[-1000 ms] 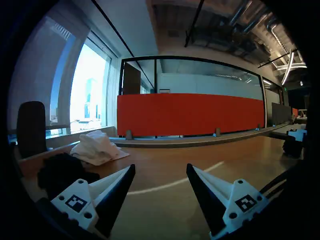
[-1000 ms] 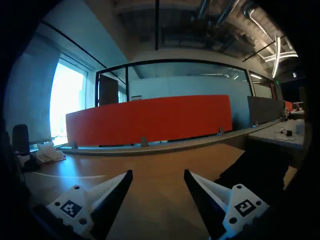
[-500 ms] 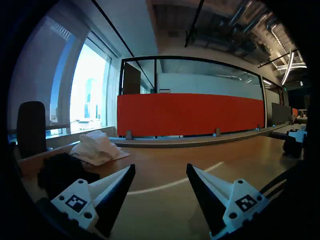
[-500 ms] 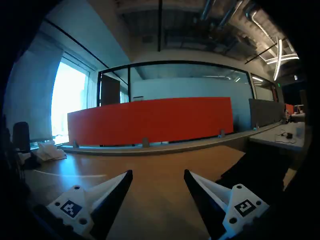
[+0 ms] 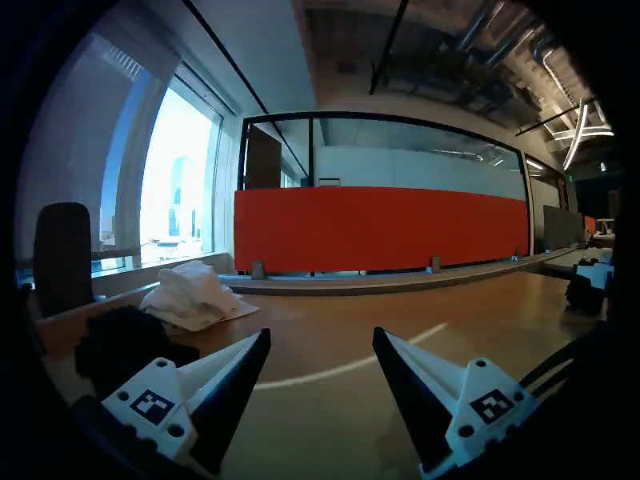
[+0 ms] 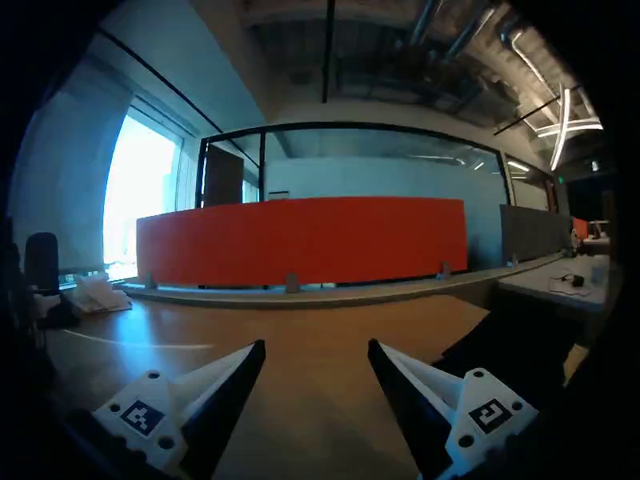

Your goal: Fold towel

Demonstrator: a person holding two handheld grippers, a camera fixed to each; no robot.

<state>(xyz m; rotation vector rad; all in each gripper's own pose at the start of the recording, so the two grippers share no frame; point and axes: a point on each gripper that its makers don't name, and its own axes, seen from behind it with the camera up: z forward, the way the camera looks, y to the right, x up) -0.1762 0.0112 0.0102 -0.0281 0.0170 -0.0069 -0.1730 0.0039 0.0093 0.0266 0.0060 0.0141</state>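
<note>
1. Towel, white and crumpled into a soft heap (image 5: 192, 296), lies on the biggest thing in the scene, a long brown wooden table (image 5: 480, 312). It is at the far left part of the table, near the window side. In the right gripper view the same towel (image 6: 98, 294) looks small and sits at the left edge of the table (image 6: 240, 320).
2. A wide red partition panel (image 5: 376, 228) stands upright along the far edge of the table, behind the towel and to the right of it. In the right gripper view the panel (image 6: 304, 240) crosses the middle of the picture.
3. A tall bright window (image 5: 172, 192) is at the left, behind the towel.
4. A black chair back (image 5: 62, 256) stands to the left of the towel, close to the window.
5. A dark black cloth heap (image 5: 120, 344) lies on the table just in front of the towel, nearer to the camera. Whether the two touch I cannot tell.
6. The left gripper (image 5: 320, 332) has white pointed fingers with square markers. The fingers are wide apart and nothing is between them. It is low over the bare wood, well apart from the towel.
7. The right gripper (image 6: 316, 344) also has its fingers spread with nothing between them, over bare wood, far from the towel.
</note>
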